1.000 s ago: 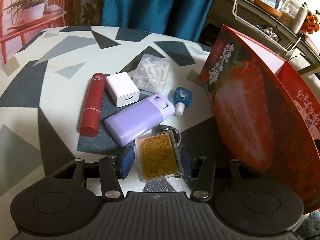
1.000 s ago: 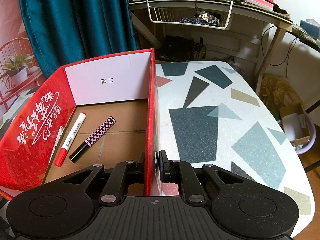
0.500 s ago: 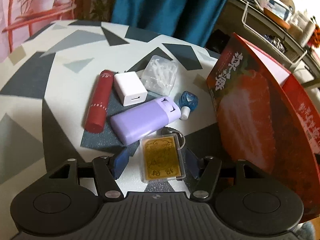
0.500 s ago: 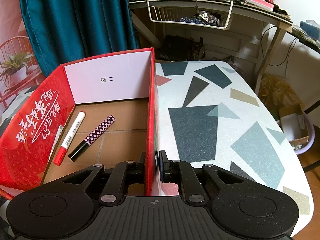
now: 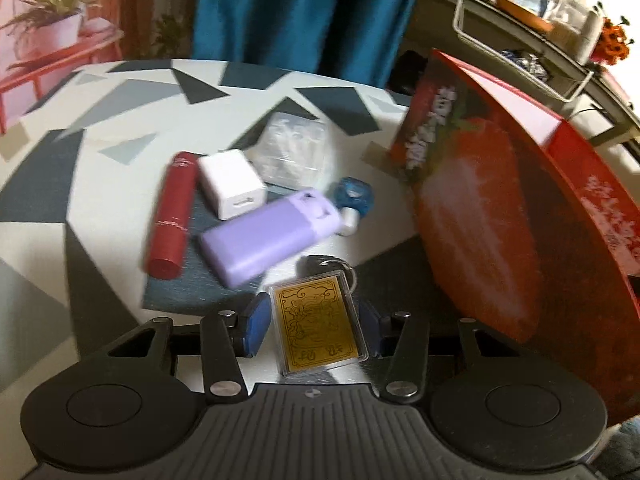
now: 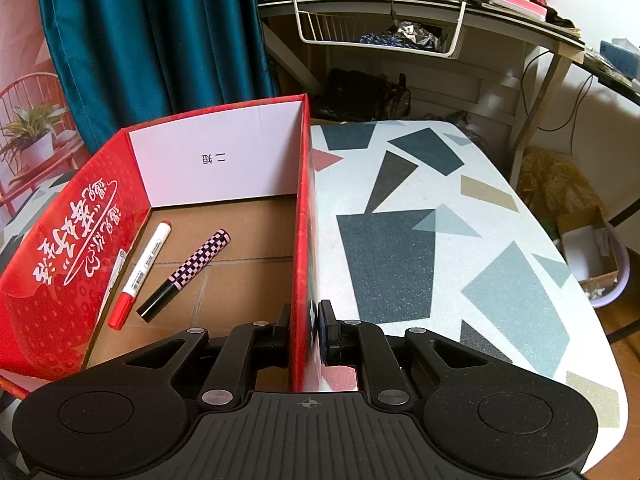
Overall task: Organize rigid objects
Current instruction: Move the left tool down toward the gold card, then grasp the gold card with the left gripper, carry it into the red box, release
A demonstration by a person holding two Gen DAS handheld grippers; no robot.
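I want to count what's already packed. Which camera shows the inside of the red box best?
The right wrist view: it looks into the red box, showing two pens on its floor. The left wrist view shows only its outer strawberry-printed wall.

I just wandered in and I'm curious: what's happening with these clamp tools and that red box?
A person is sorting small items into the red box. The right gripper is clamped on the box's side wall, steadying it. The left gripper straddles a gold keychain tag; its jaws have just been closing, with a gap still showing on one side. A red marker and a checkered pen already lie inside.
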